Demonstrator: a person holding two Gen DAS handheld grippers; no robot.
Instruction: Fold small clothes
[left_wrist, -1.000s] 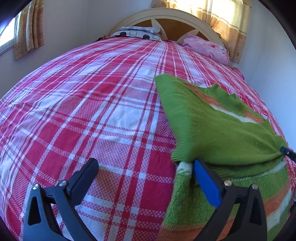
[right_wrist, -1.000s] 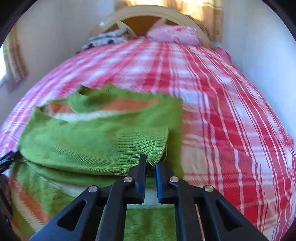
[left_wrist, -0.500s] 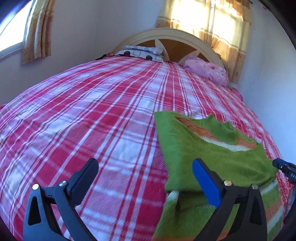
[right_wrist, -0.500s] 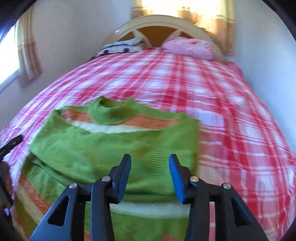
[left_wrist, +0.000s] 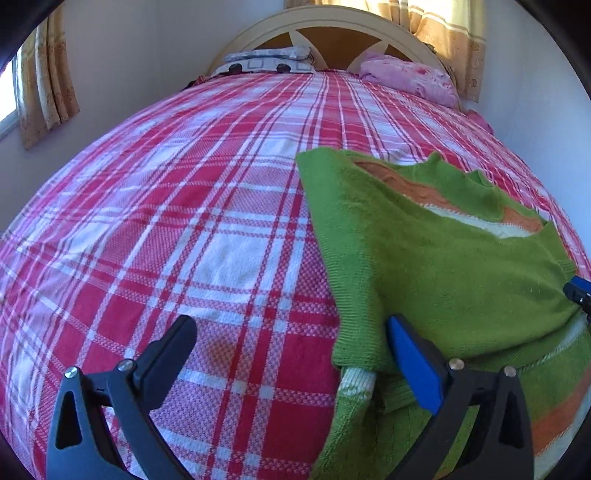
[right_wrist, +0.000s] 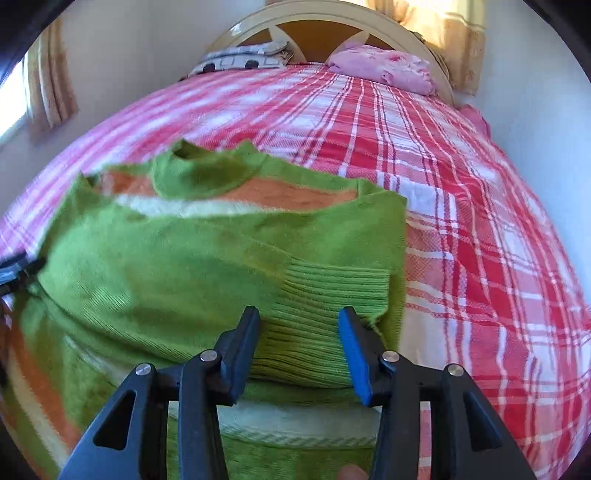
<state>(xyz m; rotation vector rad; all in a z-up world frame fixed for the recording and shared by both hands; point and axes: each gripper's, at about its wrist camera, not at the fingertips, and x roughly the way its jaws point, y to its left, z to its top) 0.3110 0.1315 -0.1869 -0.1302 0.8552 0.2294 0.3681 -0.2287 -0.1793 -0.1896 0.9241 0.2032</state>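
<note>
Green sweater (right_wrist: 192, 266) lower left of right view, on plaid bedspread (left_wrist: 192, 229). Right gripper (right_wrist: 300, 347) gaping astride ribbed cuff (right_wrist: 325, 295); left gripper (left_wrist: 291, 354) gaping beside hem. Risk: snagging knit, dragging sleeve, undoing fold.

A second ago our right gripper (right_wrist: 299, 347) was pinched shut on the ribbed cuff (right_wrist: 325, 295) of the green knitted sweater with orange and white stripes (right_wrist: 177, 258); since then we have spread its jaws wide, and the cuff lies loose between them. Both our cameras rose half a second ago (more wall and curtain showed), then dropped back low over the sweater.
</note>
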